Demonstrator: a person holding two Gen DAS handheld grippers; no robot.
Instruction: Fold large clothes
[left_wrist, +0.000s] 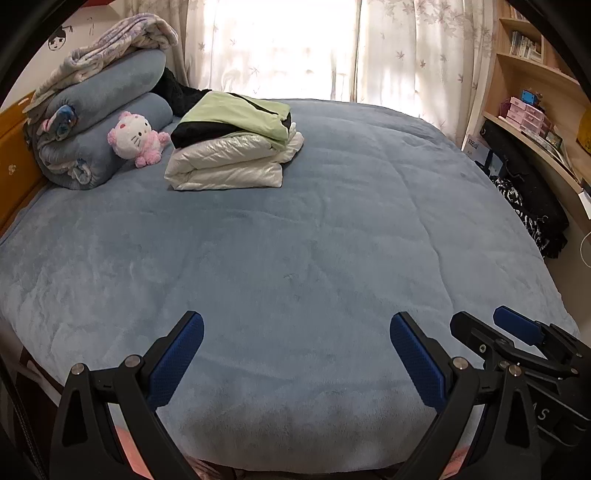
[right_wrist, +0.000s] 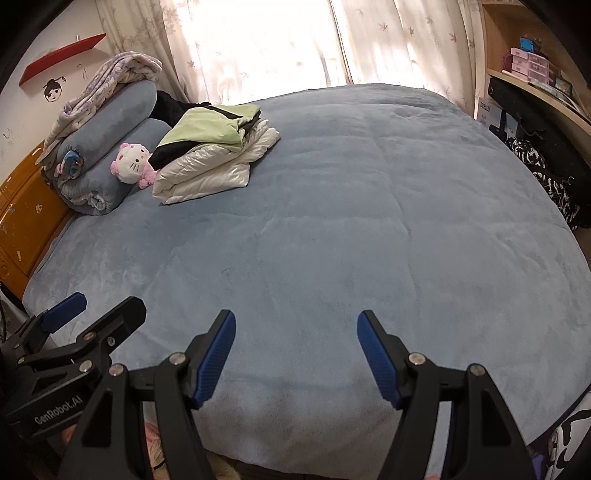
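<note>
A stack of folded clothes lies at the far left of the bed: a white puffy jacket (left_wrist: 229, 162) (right_wrist: 207, 170) at the bottom, a black garment in between and a light green one (left_wrist: 236, 112) (right_wrist: 207, 125) on top. My left gripper (left_wrist: 295, 336) hovers open over the near edge of the blue bed cover (left_wrist: 295, 240), nothing between its blue pads. My right gripper (right_wrist: 297, 332) is also open and empty, just to the right of the left one; it also shows in the left wrist view as the right gripper (left_wrist: 491, 325).
Rolled blue bedding (left_wrist: 110, 110) with a patterned blanket on top and a pink-white plush cat (left_wrist: 135, 138) sit by the orange headboard (right_wrist: 26, 221). Curtains (left_wrist: 406, 48) hang behind the bed. Wooden shelves (left_wrist: 535, 92) and dark clothing (left_wrist: 528, 206) stand along the right side.
</note>
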